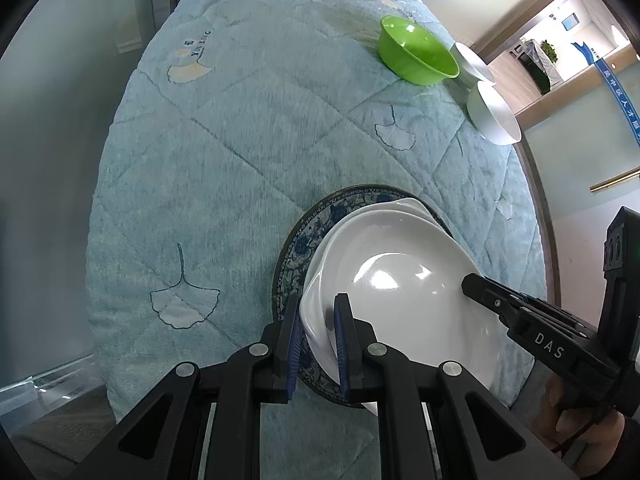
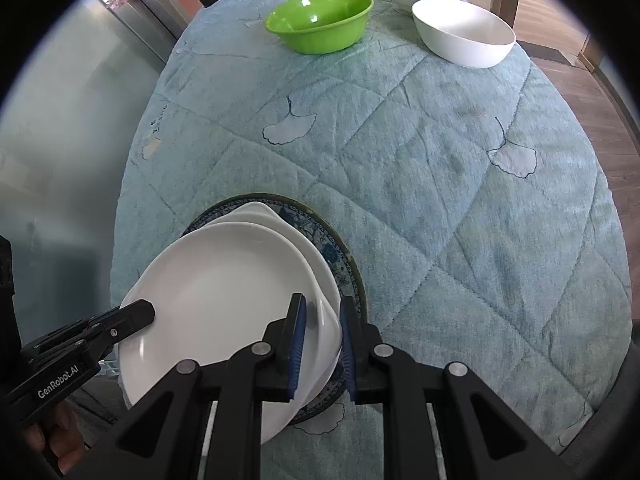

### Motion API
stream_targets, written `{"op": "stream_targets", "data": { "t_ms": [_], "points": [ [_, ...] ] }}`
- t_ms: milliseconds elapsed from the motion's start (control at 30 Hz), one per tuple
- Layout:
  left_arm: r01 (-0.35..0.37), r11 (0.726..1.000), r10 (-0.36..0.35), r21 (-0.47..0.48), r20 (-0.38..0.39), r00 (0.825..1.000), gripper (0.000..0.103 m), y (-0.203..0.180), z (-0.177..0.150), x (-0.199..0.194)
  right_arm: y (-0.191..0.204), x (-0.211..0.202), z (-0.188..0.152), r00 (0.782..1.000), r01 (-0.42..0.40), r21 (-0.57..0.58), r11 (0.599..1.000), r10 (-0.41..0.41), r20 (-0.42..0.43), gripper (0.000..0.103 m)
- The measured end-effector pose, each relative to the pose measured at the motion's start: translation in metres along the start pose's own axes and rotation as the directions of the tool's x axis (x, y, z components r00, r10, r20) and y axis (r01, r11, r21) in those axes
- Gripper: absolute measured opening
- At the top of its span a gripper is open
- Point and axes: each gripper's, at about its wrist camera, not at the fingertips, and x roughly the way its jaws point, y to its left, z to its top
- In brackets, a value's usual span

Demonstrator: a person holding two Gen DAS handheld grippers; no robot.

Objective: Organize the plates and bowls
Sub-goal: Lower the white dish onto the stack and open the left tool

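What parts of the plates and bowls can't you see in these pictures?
- Blue patterned plate: mostly covered by the white plates in both views.
- Lower white plate: only its edge shows under the top white plate.
- Far white bowl: partly behind the green bowl in the left wrist view.

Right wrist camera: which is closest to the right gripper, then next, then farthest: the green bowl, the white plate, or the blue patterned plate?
From the right gripper:
1. White plate, clamped between its pads.
2. Blue patterned plate, underneath the white ones.
3. Green bowl, at the table's far end.
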Motion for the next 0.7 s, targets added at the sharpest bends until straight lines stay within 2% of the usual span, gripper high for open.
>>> {"op": "stream_targets", "data": {
  "t_ms": [600, 700],
  "points": [
    [-0.017, 1.0, 0.017, -0.013, -0.043, 0.999, 0.014, 0.002, -0.006, 0.017, 0.001, 0.013, -0.001, 0.999, 0.031, -0.013, 0.999, -0.031, -0.009, 0.02],
    [-0.026, 1.0, 0.025, -0.012, -0.049, 0.998, 0.014, 0.003, -0.008, 0.019, 0.001, 0.011, -0.001, 1.0, 0.029, -0.018, 0.999, -0.029, 0.01, 0.021]
  ]
}}
